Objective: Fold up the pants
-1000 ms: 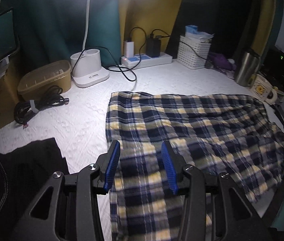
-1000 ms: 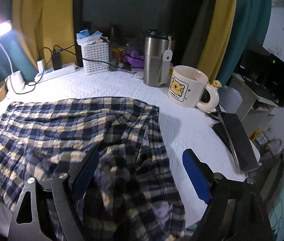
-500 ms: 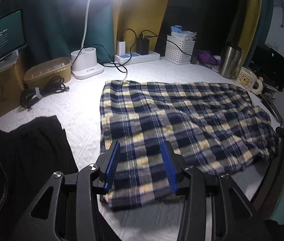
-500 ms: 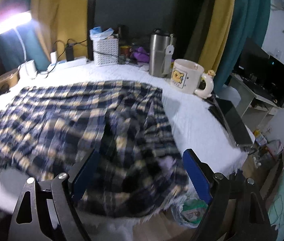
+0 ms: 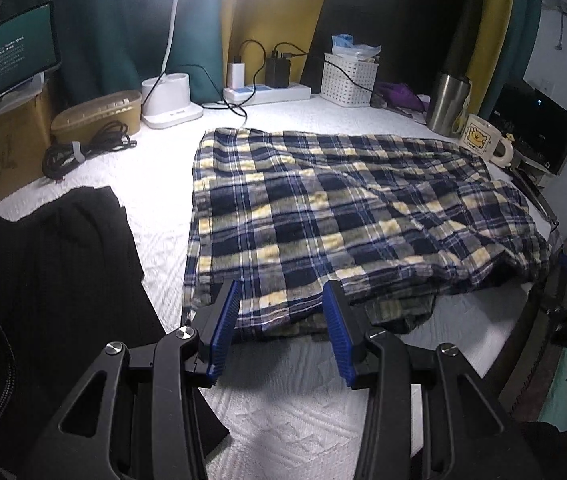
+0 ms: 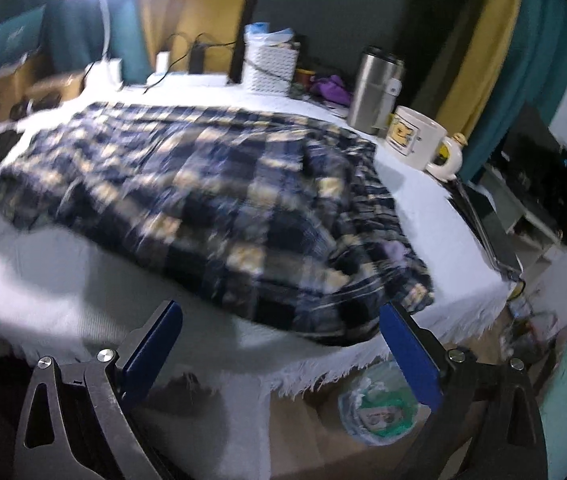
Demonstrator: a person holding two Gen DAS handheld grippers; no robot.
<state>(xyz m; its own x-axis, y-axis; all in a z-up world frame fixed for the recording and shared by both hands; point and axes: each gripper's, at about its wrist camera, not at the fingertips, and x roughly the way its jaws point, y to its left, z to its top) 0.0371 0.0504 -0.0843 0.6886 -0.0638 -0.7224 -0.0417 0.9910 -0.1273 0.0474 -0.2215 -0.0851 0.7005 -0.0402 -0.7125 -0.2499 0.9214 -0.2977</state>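
Pants: plaid, doubled over, mid-tabletop, right end at the edge. Near: left tool part-open, empty; right tool spread wide, jaws just opening, empty. Far: mug, tumbler. Risk: the loose upper layer slides askew, or a careless tug sends the overhanging end off.

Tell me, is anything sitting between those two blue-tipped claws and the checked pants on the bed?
Nothing visible. The left gripper hangs open just before the near edge of the plaid pants, with only bare white bedspread between. The right gripper, whose jaws have just been opening wider, also faces the pants unobstructed.
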